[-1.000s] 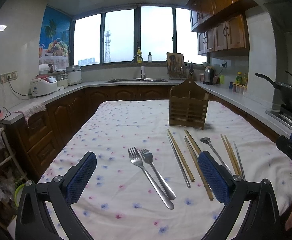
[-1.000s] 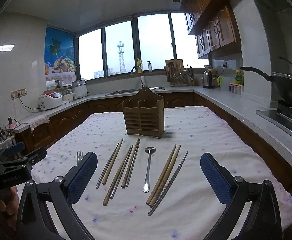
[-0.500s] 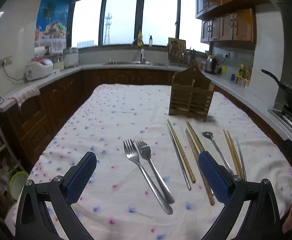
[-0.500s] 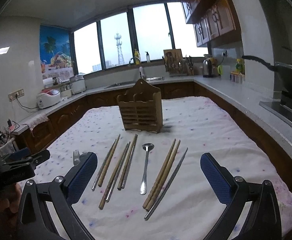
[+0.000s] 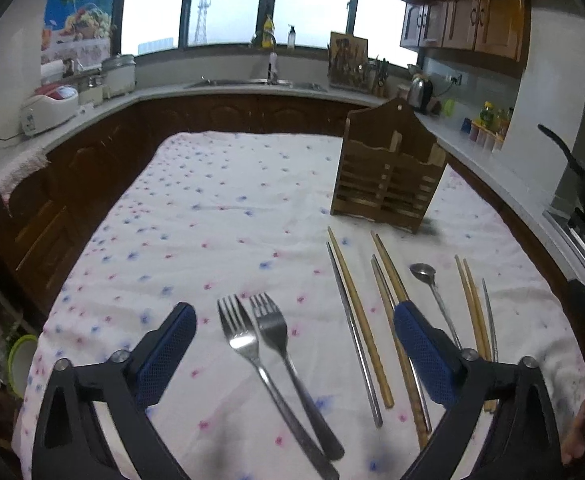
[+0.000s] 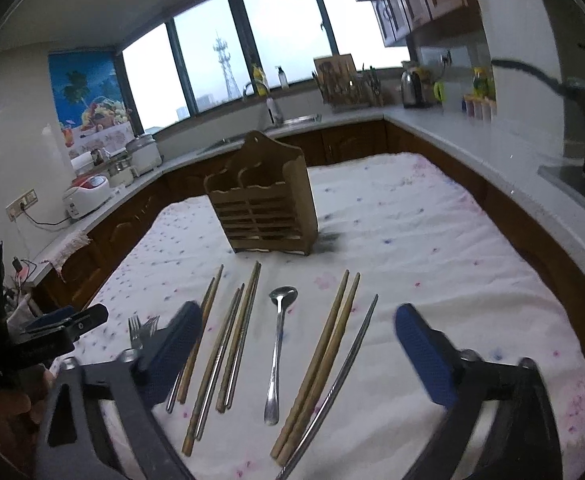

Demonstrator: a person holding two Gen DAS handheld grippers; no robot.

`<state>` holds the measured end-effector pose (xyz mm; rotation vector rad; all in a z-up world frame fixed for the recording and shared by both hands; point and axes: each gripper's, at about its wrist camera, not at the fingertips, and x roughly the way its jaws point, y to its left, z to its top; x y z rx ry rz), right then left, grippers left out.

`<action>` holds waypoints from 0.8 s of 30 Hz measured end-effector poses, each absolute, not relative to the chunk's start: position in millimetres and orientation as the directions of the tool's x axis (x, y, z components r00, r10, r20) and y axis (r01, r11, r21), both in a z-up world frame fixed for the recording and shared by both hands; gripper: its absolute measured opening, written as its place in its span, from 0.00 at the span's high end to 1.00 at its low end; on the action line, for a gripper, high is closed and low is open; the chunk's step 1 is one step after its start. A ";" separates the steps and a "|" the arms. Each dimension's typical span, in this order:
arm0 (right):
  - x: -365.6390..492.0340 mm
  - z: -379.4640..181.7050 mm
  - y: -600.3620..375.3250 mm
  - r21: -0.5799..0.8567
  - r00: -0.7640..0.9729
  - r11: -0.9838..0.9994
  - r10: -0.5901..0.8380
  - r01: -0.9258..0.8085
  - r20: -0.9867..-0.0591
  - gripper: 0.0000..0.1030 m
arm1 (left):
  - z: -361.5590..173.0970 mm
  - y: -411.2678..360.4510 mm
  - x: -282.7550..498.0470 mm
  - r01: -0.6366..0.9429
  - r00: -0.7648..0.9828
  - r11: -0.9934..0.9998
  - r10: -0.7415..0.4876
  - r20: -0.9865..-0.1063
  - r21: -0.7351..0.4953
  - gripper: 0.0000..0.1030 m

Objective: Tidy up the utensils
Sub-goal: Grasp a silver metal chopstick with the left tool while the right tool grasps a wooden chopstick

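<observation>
Two forks [image 5: 268, 344], one spoon [image 6: 277, 344], one wooden holder [image 6: 264, 204] (both claws [image 5: 292, 344] [image 6: 298, 344] released, just narrowing, empty)

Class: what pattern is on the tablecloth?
White tablecloth with small blue and pink flowers; clearest in the left wrist view.

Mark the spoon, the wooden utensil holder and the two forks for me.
spoon [image 6: 283, 295]: right wrist view, on its bowl.
wooden utensil holder [image 5: 386, 186]: left wrist view, on its slatted front.
two forks [image 5: 239, 330]: left wrist view, on the left fork's head.
</observation>
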<state>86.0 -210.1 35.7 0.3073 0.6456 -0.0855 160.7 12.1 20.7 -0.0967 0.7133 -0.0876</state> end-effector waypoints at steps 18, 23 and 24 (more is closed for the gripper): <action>190.5 -24.7 -240.3 0.316 0.625 0.925 0.122 0.209 -0.771 0.75 | -16.6 -13.4 307.6 0.132 0.559 0.986 -0.159 -0.814 -0.102 0.55; 208.3 -43.4 -246.8 0.286 0.577 0.927 0.098 0.244 -0.811 0.75 | -33.7 -14.9 332.8 0.127 0.531 0.987 -0.148 -0.834 -0.095 0.59; 211.3 -46.4 -249.4 0.285 0.569 0.925 0.098 0.250 -0.816 0.75 | -36.9 -14.5 336.0 0.125 0.527 0.988 -0.144 -0.838 -0.092 0.60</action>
